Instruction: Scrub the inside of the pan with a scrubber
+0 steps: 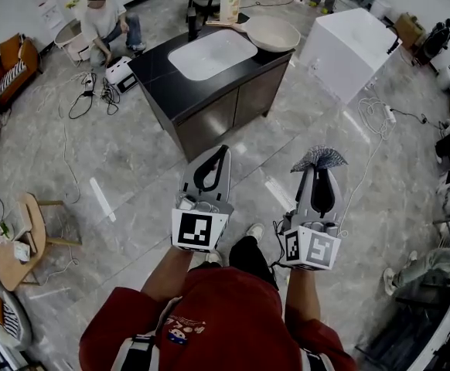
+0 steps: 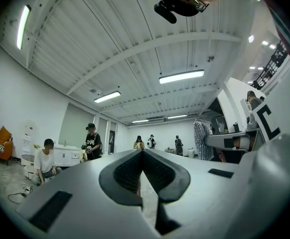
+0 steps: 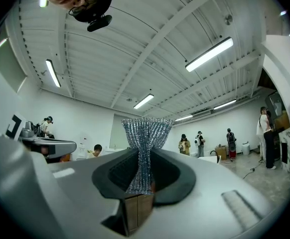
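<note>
A cream pan [image 1: 272, 32] rests on the far right corner of a dark counter [image 1: 171, 91], well ahead of both grippers. My right gripper [image 1: 321, 165] is shut on a silvery mesh scrubber [image 1: 319, 158], which fans out above the jaws; the right gripper view shows the scrubber [image 3: 146, 136] pinched at its middle by that gripper [image 3: 144, 156]. My left gripper [image 1: 216, 158] is shut with nothing in it, and in the left gripper view the same gripper [image 2: 141, 156] has its jaws meeting. Both grippers are held side by side at waist height over the floor.
A white sink basin [image 1: 212, 53] is set in the counter, with a soap bottle [image 1: 230, 2] behind it. A white cabinet [image 1: 349, 42] stands to the right. A person [image 1: 105, 20] crouches at the back left among cables. A small wooden table [image 1: 20, 246] stands at the left.
</note>
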Action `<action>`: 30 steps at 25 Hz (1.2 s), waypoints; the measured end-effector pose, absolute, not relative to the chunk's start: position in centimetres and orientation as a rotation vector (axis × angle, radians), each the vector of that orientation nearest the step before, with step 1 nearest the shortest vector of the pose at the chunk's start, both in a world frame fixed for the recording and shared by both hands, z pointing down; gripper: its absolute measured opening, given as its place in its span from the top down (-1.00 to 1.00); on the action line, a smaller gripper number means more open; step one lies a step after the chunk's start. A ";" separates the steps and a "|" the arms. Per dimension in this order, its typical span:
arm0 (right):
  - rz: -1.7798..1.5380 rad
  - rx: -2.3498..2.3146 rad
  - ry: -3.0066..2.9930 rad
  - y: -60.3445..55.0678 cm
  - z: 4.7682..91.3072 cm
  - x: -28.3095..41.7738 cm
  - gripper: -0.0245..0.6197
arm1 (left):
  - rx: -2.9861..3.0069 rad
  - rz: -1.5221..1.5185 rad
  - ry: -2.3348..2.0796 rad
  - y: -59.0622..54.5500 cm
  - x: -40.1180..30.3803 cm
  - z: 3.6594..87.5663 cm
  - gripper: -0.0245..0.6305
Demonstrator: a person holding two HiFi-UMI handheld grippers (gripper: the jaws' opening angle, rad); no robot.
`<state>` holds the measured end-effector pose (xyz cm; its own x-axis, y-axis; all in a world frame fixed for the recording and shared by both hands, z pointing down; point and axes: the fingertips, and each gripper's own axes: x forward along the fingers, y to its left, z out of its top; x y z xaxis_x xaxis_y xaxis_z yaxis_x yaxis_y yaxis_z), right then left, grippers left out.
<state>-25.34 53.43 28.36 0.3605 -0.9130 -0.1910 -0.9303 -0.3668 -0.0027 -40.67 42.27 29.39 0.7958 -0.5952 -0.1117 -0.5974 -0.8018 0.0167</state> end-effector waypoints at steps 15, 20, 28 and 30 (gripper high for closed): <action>0.184 -2.506 1.670 46.1 30.2 -11.4 0.65 | -2.940 0.089 0.952 34.9 -27.3 29.6 0.91; 0.201 -2.522 1.606 45.2 29.2 -4.1 0.64 | -2.919 0.114 0.898 32.8 -20.1 28.4 0.91; 0.191 -2.530 1.545 44.7 29.5 4.2 0.64 | -2.932 0.096 0.844 31.6 -11.0 28.3 0.91; 0.190 -2.531 1.531 44.4 29.5 5.5 0.64 | -2.932 0.094 0.830 31.3 -9.6 28.1 0.91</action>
